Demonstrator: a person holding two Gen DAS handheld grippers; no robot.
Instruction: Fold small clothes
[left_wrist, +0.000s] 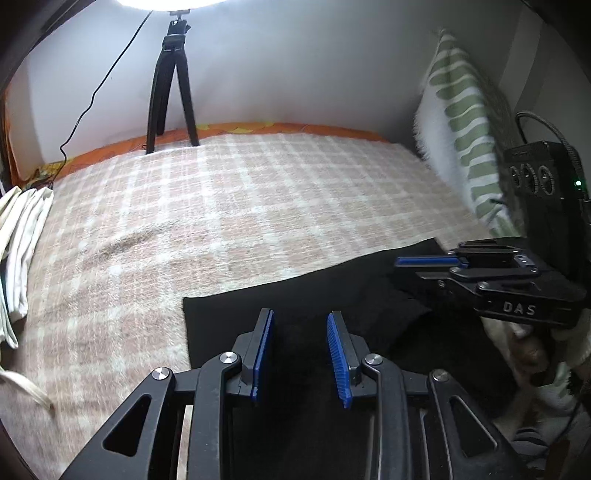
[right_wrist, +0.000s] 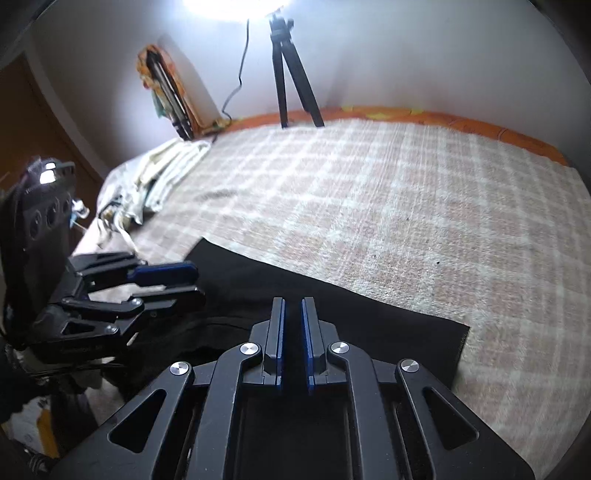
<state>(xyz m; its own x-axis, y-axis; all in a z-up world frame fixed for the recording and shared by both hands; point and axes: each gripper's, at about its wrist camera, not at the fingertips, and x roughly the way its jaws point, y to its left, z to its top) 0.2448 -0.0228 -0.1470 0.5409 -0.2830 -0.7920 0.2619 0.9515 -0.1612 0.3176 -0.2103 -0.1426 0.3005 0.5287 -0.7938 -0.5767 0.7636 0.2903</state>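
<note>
Left wrist view — left tool (left_wrist: 300, 354) open, right tool (right_wrist: 292, 343) narrowly open, both w/o grip over black garment (left_wrist: 295, 295).

Bed layout: garment near, tripod far, cloths left, pillow right

A garment (left_wrist: 295, 295) lies flat on the blanket (left_wrist: 229, 206) at the near edge, with the left gripper (left_wrist: 300, 350) over its left part and the right gripper (right_wrist: 293, 339) over its right. A tripod (left_wrist: 171, 85) stands at the far edge, folded cloths (left_wrist: 22, 236) lie far left, and a pillow (left_wrist: 461, 125) leans at the right.
</note>
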